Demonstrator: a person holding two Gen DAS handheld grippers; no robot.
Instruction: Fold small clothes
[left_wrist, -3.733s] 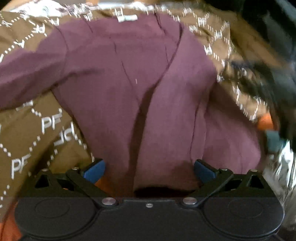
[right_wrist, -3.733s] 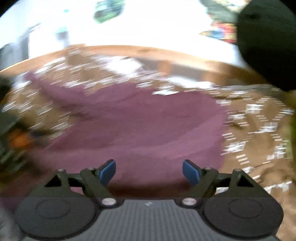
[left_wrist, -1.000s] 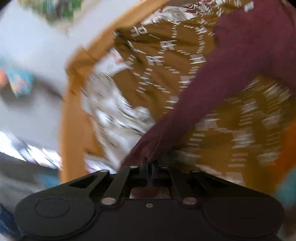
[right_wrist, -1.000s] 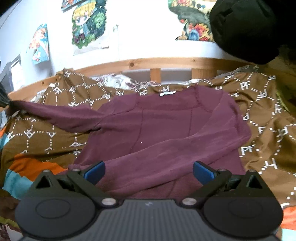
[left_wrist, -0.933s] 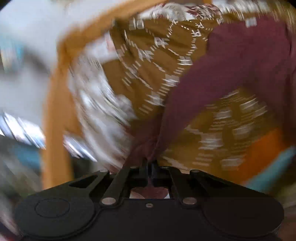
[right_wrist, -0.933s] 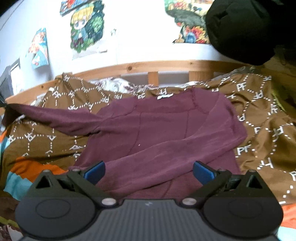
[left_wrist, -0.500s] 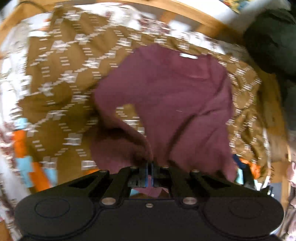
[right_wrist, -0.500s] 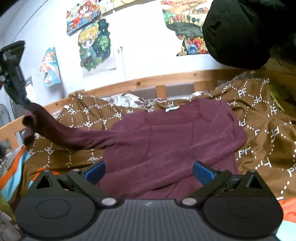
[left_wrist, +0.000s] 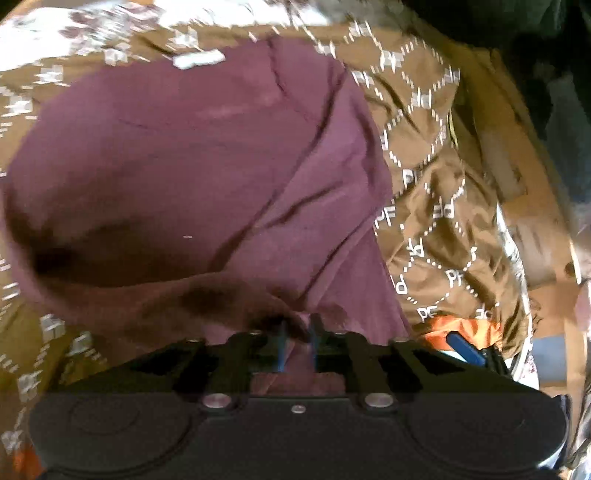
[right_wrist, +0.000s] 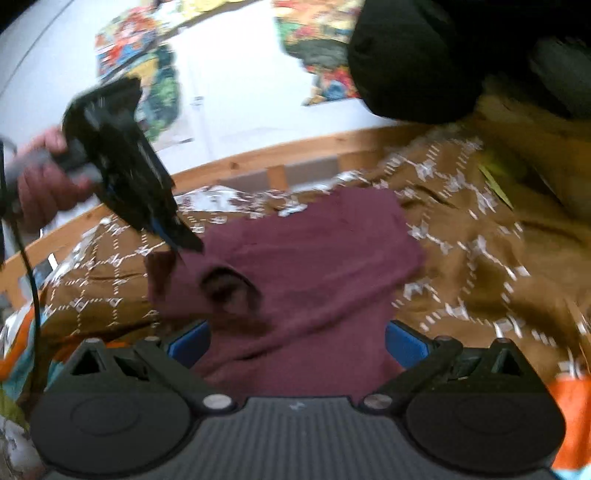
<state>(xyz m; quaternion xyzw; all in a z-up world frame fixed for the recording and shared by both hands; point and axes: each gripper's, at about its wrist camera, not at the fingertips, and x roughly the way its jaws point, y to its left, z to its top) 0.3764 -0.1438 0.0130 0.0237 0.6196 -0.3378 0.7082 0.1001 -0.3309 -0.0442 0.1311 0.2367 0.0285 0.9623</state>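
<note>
A maroon long-sleeved top lies on a brown patterned blanket. My left gripper is shut on the end of the top's sleeve, which is pinched between its blue pads. In the right wrist view the left gripper holds that sleeve over the left part of the top, with the sleeve doubled back onto the body. My right gripper is open and empty, low over the near hem of the top.
A wooden bed rail runs behind the blanket, with posters on the white wall. A black bundle sits at the upper right. An orange and teal cloth lies at the near edge.
My left gripper has carried the sleeve from far out on the left inward over the top's body. The right gripper has stayed open near the hem.
</note>
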